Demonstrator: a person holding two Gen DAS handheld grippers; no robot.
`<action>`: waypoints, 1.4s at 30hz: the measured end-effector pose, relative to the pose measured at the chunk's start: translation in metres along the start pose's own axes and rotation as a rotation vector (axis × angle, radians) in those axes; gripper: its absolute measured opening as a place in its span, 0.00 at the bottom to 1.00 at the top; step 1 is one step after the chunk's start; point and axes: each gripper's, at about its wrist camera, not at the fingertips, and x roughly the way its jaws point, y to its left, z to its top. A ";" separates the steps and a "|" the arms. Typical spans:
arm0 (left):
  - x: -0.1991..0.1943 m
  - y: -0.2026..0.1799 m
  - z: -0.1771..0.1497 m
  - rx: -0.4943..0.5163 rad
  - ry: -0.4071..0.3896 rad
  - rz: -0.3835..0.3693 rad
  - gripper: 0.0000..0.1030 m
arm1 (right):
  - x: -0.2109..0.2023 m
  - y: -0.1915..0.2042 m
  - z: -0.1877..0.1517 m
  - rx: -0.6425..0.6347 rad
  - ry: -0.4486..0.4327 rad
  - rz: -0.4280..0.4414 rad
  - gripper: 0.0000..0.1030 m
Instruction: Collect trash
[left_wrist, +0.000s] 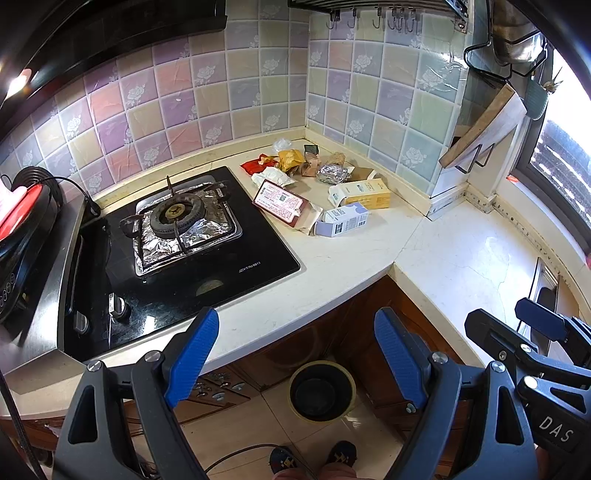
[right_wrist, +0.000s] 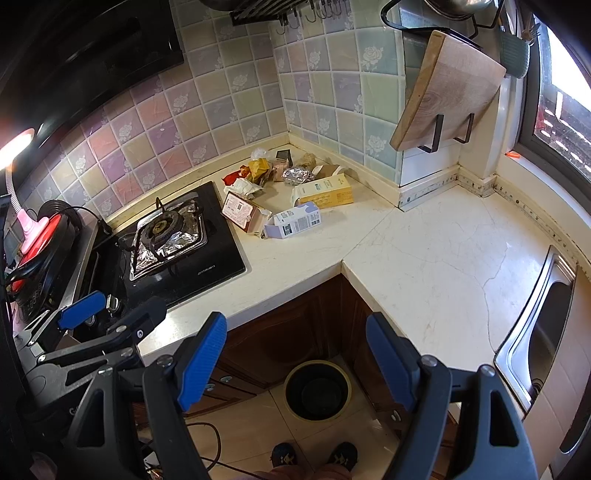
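Observation:
A heap of trash lies in the counter's back corner: a yellow carton (left_wrist: 364, 192) (right_wrist: 327, 191), a pale blue carton (left_wrist: 343, 220) (right_wrist: 295, 221), a red-and-white box (left_wrist: 280, 201) (right_wrist: 239, 209), a foil ball (left_wrist: 332, 173) (right_wrist: 297, 174), a red wrapper (left_wrist: 255, 165) and crumpled paper. A black trash bin (left_wrist: 322, 390) (right_wrist: 317, 389) stands on the floor below the counter. My left gripper (left_wrist: 295, 354) is open and empty, held above the bin, short of the counter edge. My right gripper (right_wrist: 295, 354) is open and empty beside it; it also shows in the left wrist view (left_wrist: 517, 325).
A black gas stove (left_wrist: 184, 236) (right_wrist: 173, 240) with a foil-lined burner sits left of the trash. A steel sink (right_wrist: 543, 332) is at the right. A wooden cutting board (right_wrist: 447, 92) leans on a wall rack. The white counter (right_wrist: 424, 266) wraps the corner.

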 end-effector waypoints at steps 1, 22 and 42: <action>0.000 0.001 0.000 0.001 0.000 0.000 0.82 | 0.000 0.001 -0.002 0.002 0.000 -0.001 0.77; 0.011 0.014 0.014 0.044 0.001 -0.047 0.82 | -0.001 0.010 0.005 0.052 0.001 -0.036 0.77; 0.068 0.054 0.040 0.031 0.115 -0.149 0.82 | 0.023 0.024 0.023 0.128 0.010 -0.084 0.76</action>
